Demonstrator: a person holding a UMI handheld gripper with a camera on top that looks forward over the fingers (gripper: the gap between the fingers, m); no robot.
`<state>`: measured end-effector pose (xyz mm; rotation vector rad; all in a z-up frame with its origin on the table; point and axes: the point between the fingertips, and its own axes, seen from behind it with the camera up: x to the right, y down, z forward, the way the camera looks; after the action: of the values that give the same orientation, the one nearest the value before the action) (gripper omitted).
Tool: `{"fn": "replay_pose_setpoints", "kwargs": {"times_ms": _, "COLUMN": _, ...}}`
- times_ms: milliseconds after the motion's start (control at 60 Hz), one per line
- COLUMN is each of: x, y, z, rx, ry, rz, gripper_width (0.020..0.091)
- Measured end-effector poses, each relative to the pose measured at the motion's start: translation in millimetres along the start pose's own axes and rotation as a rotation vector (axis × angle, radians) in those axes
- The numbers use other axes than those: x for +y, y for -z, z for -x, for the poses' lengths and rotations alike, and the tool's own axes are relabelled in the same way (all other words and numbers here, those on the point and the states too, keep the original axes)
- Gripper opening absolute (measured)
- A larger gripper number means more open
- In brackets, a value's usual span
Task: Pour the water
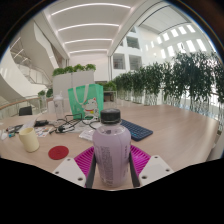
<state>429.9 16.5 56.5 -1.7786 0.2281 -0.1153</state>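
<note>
The hand-held gripper (111, 160) has pale fingers bearing ribbed magenta pads (85, 159)

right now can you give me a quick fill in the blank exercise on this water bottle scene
1. The clear water bottle stands between the two pink pads of the ____.
2. The bottle's cap is ____ in colour.
3. On the wooden table, left of the bottle, lies a flat round ____ disc.
4. Beyond the bottle on the right lies a dark ____.

Missing words: tongs; white; red; keyboard
</note>
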Motion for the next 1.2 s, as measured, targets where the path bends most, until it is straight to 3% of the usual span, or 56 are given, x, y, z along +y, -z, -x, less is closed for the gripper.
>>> {"fn": "replay_pose_setpoints", "kwargs": {"times_ms": 150, "x": 1, "y": -2, "z": 0, "rx": -0.006, "ry": -0.009, "rz": 0.003, "gripper_width": 0.0545}}
{"fn": "replay_pose_setpoints", "kwargs": {"times_ms": 283, "x": -1, "y": -7, "z": 1, "rx": 0.015, "ry": -0.02, "rz": 0.014, "gripper_width": 0.0458}}
{"fn": "replay_pose_setpoints", "kwargs": {"times_ms": 383, "x": -1, "y": -8, "z": -1, "rx": 0.047, "ry": -0.042, "rz": 0.093, "gripper_width": 0.0416}}
{"fn": "replay_pose_setpoints", "kwargs": {"times_ms": 483, "x": -51, "y": -8, "z": 3, "rx": 0.063, "ry": 0.033, "rz": 0.083, "gripper_width": 0.0409}}
{"fn": "replay_pose_setpoints", "kwargs": {"times_ms": 633, "x": -149, "y": -11, "z": 64, "rx": 0.051, "ry": 0.364, "rz": -0.01, "gripper_width": 0.0413}}
{"fn": "replay_pose_setpoints", "kwargs": {"times_ms": 750, "x": -174, "y": -19, "z": 138, "rx": 0.065, "ry": 0.74, "rz": -0.023, "gripper_width": 0.0412}}
{"fn": "replay_pose_setpoints", "kwargs": {"times_ms": 967, "x": -113, "y": -54, "z": 272, "rx": 0.072, "ry": 1.722, "rz": -0.026, "gripper_width": 0.0414}}
{"fn": "replay_pose_setpoints", "kwargs": {"times_ms": 1050, "x": -105, "y": -57, "z": 289, "rx": 0.008, "ry": 2.025, "rz": 0.006, "gripper_width": 0.041}}
{"fn": "replay_pose_setpoints", "kwargs": {"times_ms": 1200, "x": -104, "y": -65, "z": 304, "rx": 0.044, "ry": 2.367, "rz": 0.063, "gripper_width": 0.0413}}
